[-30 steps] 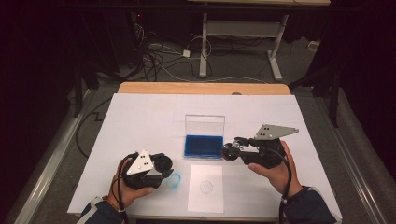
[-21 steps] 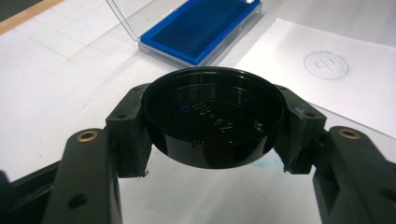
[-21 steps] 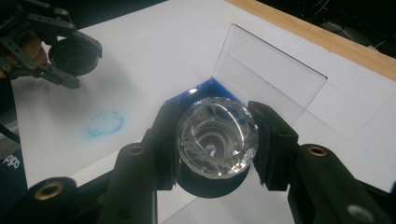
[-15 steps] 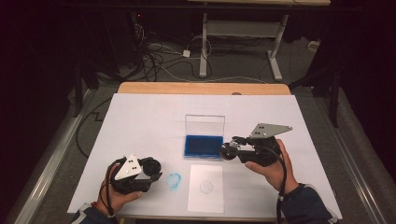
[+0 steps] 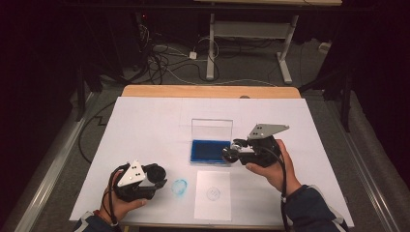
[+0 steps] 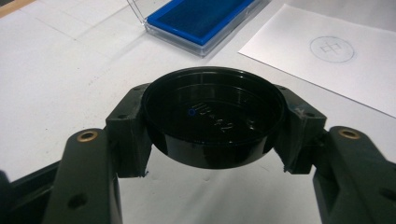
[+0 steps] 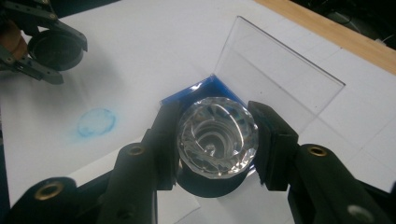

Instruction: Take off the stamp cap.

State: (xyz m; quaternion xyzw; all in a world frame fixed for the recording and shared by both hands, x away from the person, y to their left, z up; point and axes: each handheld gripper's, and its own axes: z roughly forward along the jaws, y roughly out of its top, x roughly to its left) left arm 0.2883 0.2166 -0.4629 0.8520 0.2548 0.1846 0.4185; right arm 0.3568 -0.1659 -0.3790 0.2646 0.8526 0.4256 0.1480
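Note:
My left gripper (image 5: 157,175) is low at the front left of the table, shut on a round black cap (image 6: 214,116) whose hollow side faces up. My right gripper (image 5: 231,153) is shut on a stamp with a clear faceted top (image 7: 217,137) and a dark base. It hovers at the right edge of the blue ink pad (image 5: 210,151). The pad's clear lid (image 7: 275,79) stands upright behind it. A white sheet (image 5: 212,193) with a faint stamped circle (image 6: 332,48) lies in front of the pad.
A blue ink smudge (image 5: 179,187) marks the white table cover between the left gripper and the sheet. The wooden table edge (image 5: 208,91) runs along the back. Cables and a desk frame lie on the dark floor beyond.
The right gripper has carried the stamp left, to the ink pad's edge. The left gripper drew back a little to the left, uncovering the blue smudge.

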